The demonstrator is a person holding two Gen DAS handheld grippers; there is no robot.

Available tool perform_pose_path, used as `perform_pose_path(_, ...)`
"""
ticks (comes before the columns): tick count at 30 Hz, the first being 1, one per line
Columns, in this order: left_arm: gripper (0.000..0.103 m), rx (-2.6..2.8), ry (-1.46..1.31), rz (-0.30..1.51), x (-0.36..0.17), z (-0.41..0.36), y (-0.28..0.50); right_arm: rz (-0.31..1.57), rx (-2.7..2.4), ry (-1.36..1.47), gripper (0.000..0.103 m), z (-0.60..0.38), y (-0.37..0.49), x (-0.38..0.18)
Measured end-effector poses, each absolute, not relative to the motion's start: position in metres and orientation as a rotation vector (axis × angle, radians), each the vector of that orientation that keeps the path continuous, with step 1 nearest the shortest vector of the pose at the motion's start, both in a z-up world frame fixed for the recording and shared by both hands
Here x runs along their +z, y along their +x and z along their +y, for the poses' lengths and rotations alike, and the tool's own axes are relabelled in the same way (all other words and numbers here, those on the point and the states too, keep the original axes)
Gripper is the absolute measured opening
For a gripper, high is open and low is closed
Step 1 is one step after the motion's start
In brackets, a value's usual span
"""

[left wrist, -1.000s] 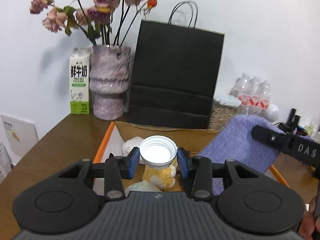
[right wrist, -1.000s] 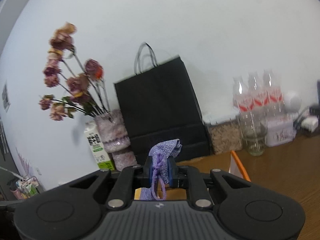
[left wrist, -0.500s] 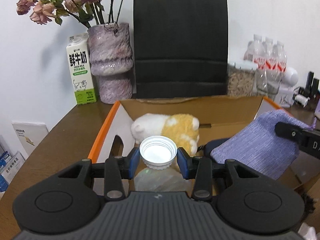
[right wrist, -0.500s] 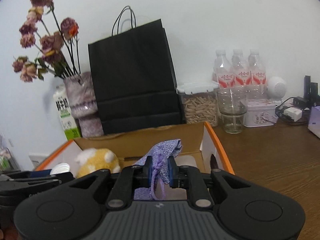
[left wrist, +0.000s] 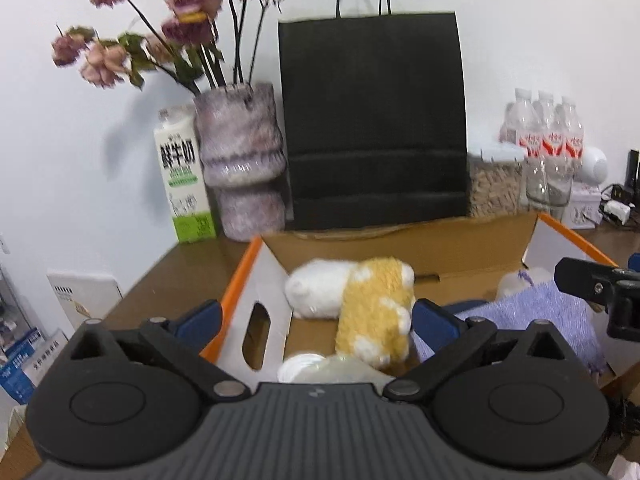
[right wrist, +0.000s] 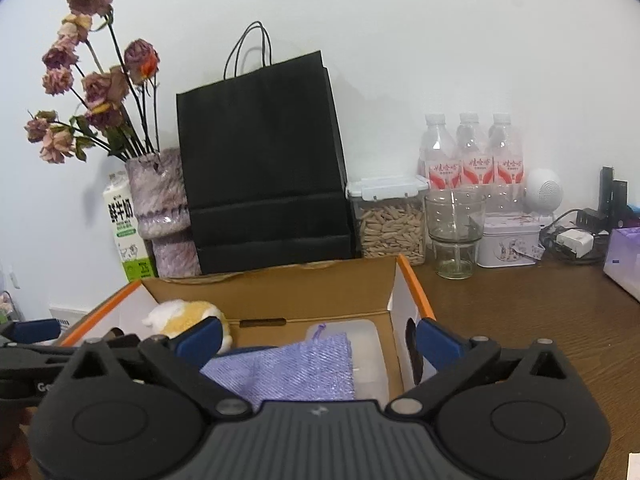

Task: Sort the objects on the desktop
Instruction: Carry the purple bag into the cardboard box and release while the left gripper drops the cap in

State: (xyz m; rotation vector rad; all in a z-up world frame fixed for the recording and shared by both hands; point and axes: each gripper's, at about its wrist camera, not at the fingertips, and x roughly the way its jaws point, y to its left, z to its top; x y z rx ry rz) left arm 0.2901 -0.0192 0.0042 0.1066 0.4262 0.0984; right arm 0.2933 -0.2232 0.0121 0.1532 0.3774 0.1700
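Observation:
A cardboard box with an orange rim (left wrist: 240, 276) (right wrist: 416, 284) stands in front of both grippers. My left gripper (left wrist: 316, 320) is over its left wall, jaws opening, and grips nothing. Below it in the box lies a clear bottle with a white cap (left wrist: 300, 366), next to a white and yellow plush toy (left wrist: 360, 312) (right wrist: 188, 314). My right gripper (right wrist: 318, 338) hangs over the box's right half, jaws opening, its pads off everything. A purple knitted pouch (right wrist: 296, 368) (left wrist: 540, 320) lies loose under it, partly on a clear plastic container (right wrist: 368, 344).
Behind the box stand a black paper bag (right wrist: 264, 168), a vase of dried flowers (left wrist: 240, 160) and a milk carton (left wrist: 184, 184). Right of them are a jar of seeds (right wrist: 390, 224), water bottles (right wrist: 472, 156), a glass (right wrist: 454, 232), a tin (right wrist: 508, 240) and chargers (right wrist: 572, 240).
Both grippers have gone from shut to wide open. The white-capped bottle left the left gripper and lies in the box. The purple pouch left the right gripper and lies in the box.

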Motion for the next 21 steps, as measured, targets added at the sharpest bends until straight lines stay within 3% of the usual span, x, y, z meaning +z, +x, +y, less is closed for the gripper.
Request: perform_pose_path(21, 0.103, 0.080, 0.062, 0.378, 0.013, -0.017, 0.279, 0.354, 0.170, 0.127, 0.103, -0.222, 0.281, 0.024)
